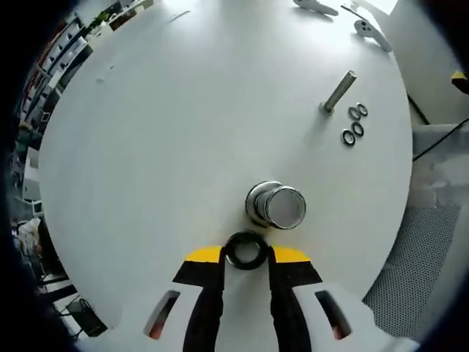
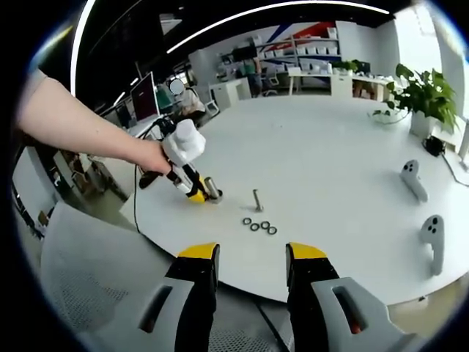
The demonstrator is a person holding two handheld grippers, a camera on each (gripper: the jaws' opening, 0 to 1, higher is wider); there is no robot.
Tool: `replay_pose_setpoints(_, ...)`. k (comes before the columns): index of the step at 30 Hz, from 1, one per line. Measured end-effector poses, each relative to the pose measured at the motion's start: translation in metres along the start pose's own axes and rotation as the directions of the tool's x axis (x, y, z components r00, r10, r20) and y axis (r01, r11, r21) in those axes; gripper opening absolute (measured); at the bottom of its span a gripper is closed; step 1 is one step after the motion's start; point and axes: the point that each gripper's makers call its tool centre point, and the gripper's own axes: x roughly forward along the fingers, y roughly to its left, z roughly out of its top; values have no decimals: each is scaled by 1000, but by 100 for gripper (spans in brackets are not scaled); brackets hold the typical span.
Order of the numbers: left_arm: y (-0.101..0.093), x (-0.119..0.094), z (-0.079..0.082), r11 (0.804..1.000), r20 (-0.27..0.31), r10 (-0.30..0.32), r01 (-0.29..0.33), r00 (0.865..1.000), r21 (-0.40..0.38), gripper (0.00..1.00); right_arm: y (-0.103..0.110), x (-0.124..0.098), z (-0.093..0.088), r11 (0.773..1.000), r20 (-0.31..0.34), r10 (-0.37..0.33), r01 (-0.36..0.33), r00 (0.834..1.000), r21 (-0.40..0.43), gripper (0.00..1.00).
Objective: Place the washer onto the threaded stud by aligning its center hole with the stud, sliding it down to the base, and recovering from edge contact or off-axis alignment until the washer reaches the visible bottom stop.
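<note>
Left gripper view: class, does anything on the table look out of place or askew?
Nothing stands out: the stud stands upright, three washers lie flat beside it, a metal cylinder sits nearby, and the left gripper holds a black washer.

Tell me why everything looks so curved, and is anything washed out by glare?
Left gripper view: the fisheye lens bows the white table into a dome; its top edge is blown out by glare. Right gripper view: ceiling light strips bend into arcs, and the window behind the plant is overexposed.
</note>
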Motion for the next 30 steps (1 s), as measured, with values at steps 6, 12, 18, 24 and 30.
replay_pose_setpoints(6,-6,-1,-9,999,-28,-11,12,1000,30,21,0,0,0,1000,0,2,-2,1000,-3,38)
replay_pose_setpoints(12,-5,1,-9,999,-30,-8,9,1000,34,21,0,0,0,1000,2,1,-1,1000,1,38)
replay_pose_setpoints(18,-7,1,-10,999,5,-6,6,1000,44,23,1,0,1,1000,4,5,-5,1000,-1,38)
replay_pose_setpoints(24,-9,2,-12,997,-16,-12,13,1000,71,24,1,0,1,1000,3,6,-6,1000,-3,38)
replay_pose_setpoints(30,-8,2,-12,997,-12,-14,15,1000,78,24,1,0,0,1000,1,6,-6,1000,-3,38)
